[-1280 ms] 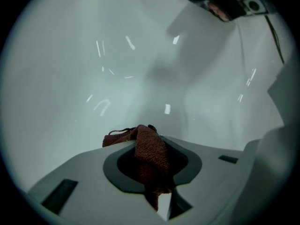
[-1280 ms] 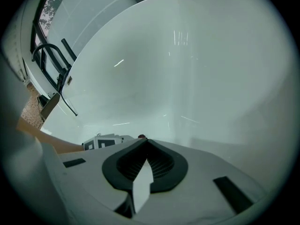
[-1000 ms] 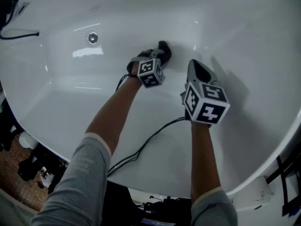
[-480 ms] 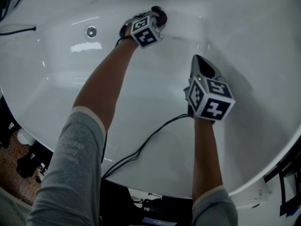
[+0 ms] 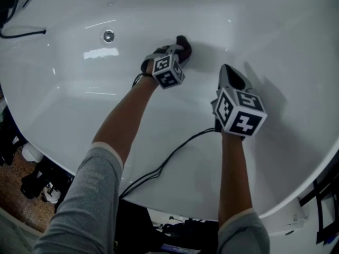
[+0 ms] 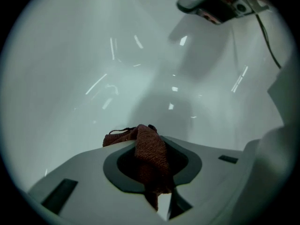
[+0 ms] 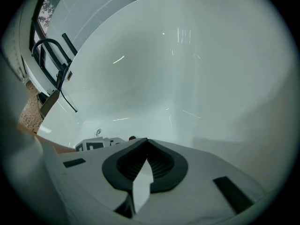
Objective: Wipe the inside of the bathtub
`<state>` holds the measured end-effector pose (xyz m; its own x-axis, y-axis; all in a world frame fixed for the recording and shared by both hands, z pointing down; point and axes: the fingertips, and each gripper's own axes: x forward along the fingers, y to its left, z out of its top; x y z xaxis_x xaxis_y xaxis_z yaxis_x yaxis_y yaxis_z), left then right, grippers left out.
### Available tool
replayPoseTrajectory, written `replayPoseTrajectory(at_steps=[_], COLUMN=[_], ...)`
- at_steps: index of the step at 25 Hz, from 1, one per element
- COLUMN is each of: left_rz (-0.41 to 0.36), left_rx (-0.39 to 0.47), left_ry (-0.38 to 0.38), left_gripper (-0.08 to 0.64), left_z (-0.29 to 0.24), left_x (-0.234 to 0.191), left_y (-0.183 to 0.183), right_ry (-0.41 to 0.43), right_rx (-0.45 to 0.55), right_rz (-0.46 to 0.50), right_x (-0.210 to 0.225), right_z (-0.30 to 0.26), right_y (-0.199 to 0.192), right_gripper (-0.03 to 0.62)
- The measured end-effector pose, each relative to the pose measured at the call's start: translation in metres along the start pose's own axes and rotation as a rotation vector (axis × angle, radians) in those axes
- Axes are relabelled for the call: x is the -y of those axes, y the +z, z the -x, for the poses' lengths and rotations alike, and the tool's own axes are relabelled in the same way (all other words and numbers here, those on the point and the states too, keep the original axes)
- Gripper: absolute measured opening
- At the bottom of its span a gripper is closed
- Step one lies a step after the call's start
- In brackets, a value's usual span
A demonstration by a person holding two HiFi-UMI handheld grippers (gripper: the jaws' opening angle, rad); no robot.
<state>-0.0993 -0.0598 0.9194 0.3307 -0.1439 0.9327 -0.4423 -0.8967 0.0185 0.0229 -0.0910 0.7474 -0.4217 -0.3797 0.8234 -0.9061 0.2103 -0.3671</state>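
So that the bathtub can be wiped inside, a brown cloth is clamped in the left gripper and held against the far wall; the right gripper is held just right of it, its jaws closed on nothing.

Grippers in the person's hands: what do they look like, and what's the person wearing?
The left gripper and right gripper are pale grey shells with dark ribbed pads, each carrying a white cube with black square markers. A thin black cable trails back. The sleeves are grey.

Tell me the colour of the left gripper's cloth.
The cloth is dark reddish-brown; the left gripper view shows it best.
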Motion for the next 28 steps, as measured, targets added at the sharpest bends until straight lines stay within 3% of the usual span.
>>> replayPoseTrajectory(at_steps=[4,8,11,20,25,28], left_rz=[0.004,0.013,0.037,0.011,0.052,0.030], left_rx=[0.000,-0.024,0.001,0.014,0.048,0.056], left_ry=[-0.009,-0.023,-0.002,0.033,0.053,0.035], left_gripper=[0.091,0.091,0.091,0.091,0.091,0.091], left_z=[-0.005,-0.005,-0.013,-0.035,-0.034,-0.034], left_x=[0.044,0.043,0.023,-0.088,-0.089,-0.067], left_y=[-0.008,-0.007,0.008,0.108,0.109,0.111], right_ry=[-0.004,-0.007,-0.010,-0.023,-0.037,-0.050], right_rx=[-0.008,-0.008,-0.010,0.000,0.012,0.015], right_rz=[-0.015,-0.020,-0.028,0.004,0.019,0.031], right_x=[0.000,0.001,0.004,0.015,0.018,0.023], right_z=[0.000,0.001,-0.001,-0.001,0.003,0.006], right_y=[-0.007,-0.011,-0.012,-0.005,0.002,0.004], right_gripper=[0.006,0.006,0.006,0.006,0.006,0.006])
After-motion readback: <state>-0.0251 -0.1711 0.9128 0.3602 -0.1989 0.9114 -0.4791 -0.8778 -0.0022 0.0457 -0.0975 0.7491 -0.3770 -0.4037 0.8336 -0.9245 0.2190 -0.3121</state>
